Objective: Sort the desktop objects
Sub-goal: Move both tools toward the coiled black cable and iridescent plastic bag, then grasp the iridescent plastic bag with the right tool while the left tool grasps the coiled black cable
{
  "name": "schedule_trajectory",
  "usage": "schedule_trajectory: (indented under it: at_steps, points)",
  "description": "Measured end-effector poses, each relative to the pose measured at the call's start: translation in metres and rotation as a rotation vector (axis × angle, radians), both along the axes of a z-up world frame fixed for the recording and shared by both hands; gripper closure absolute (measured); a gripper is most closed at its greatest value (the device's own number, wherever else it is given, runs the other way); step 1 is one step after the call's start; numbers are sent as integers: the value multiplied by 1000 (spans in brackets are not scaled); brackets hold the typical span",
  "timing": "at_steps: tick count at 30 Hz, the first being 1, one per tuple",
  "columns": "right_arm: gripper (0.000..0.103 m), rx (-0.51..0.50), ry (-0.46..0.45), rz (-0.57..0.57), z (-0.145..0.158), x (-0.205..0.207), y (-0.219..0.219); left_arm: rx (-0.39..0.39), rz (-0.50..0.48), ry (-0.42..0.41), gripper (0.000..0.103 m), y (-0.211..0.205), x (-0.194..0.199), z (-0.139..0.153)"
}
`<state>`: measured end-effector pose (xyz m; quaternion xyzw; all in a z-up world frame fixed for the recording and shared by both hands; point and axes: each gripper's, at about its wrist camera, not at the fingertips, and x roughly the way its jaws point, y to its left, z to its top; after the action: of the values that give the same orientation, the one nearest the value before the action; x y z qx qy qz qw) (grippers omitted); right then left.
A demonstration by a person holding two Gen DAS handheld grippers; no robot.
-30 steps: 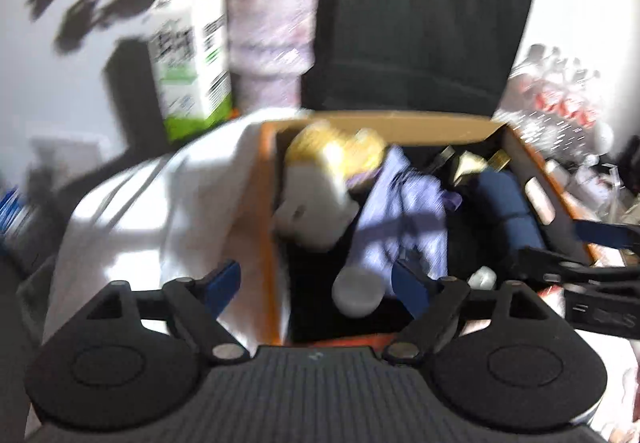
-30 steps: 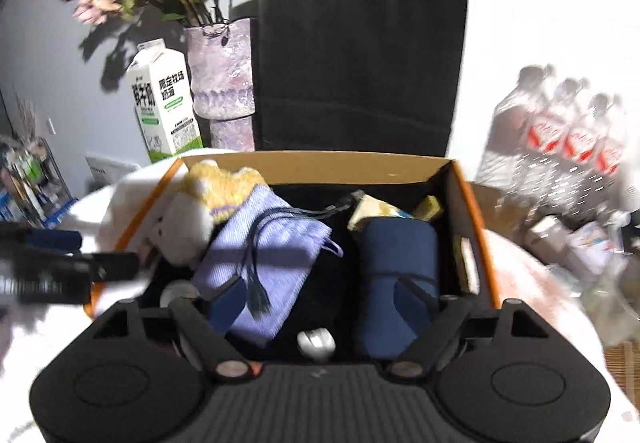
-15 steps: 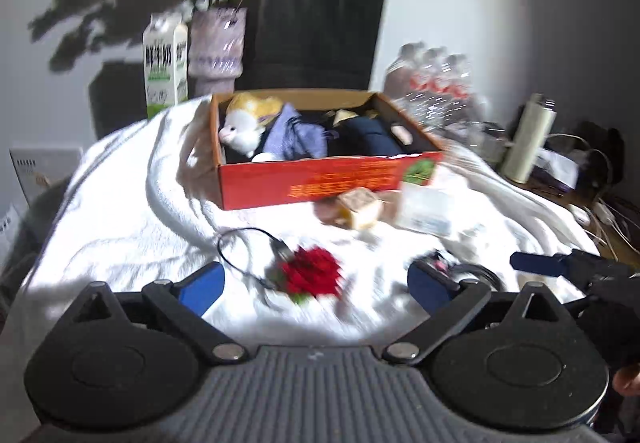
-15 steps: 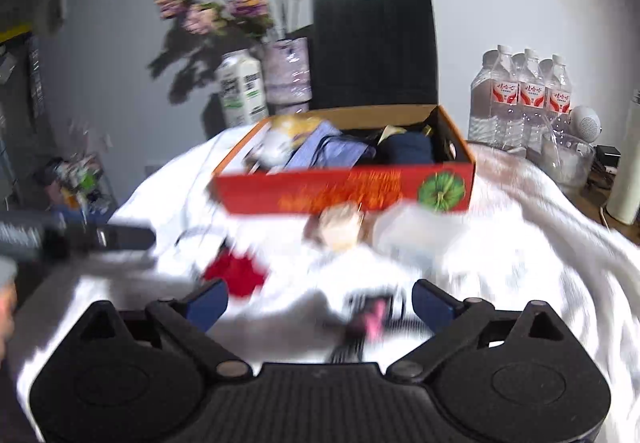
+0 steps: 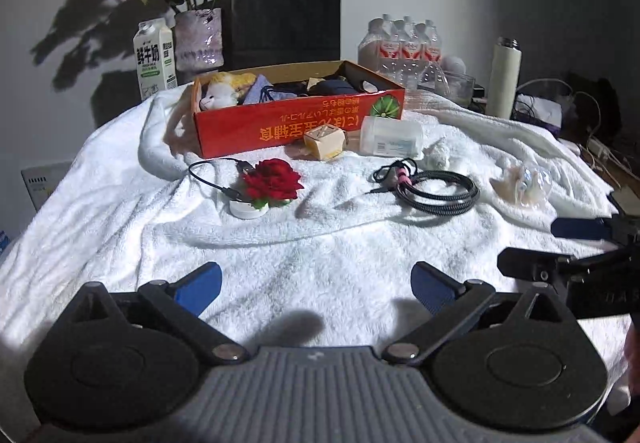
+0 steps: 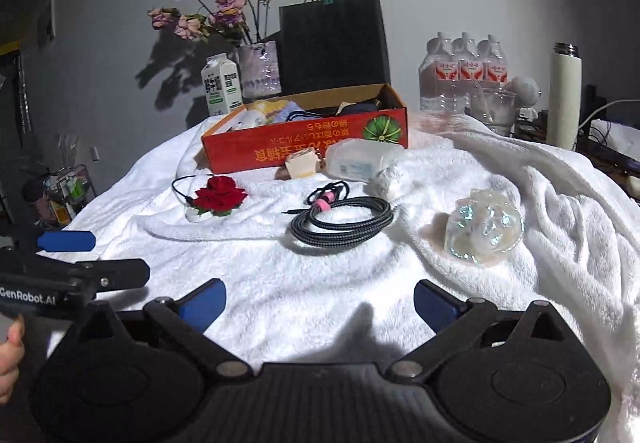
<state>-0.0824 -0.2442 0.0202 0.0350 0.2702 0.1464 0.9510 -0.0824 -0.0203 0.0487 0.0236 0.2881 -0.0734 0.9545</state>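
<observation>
— What's nearest to you?

— In the left wrist view the left gripper is filling the bottom of the frame, its blue pads spread wide with only the white towel showing between them. The jaws have just been opening, and they're gripping nothing. In the right wrist view the right gripper is sitting the same way at the bottom edge, jaws apart after just widening, nothing between them either.

— And further up?

— In the middle of the right view a coiled braided cable is lying on the towel, with a small cable bundle in a pink tie touching its upper edge. To the right of those a clear crinkly ornament is catching the light. Left of centre a red rose is resting on a white disc with a thin black cord looping off it.

— And the box?

— Above them the red cardboard box is sitting in the upper middle, already holding a plush toy and some cloth pouches. Just in front of its wall a small yellow carton, a clear plastic jar on its side and a little white figure are lying close together. Behind it, against the wall, a milk carton, a vase of flowers and a black paper bag are standing
</observation>
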Motion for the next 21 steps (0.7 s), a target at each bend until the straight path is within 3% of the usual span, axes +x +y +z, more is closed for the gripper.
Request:
schedule_trajectory:
  at_steps: [9, 16, 18, 21]
  points:
    - [3, -27, -51, -69, 1, 7, -9, -64, 5, 30, 1, -3, 20, -5]
    - [10, -89, -89, -181, 6, 42, -45, -98, -107, 42, 7, -48, 92, -1]
    - [12, -114, -87, -204, 5, 56, -53, -77, -148, 66, 9, -63, 117, -7]
    - [23, -110, -49, -218, -2, 77, -63, -34, -167, 86, 16, -80, 146, -18]
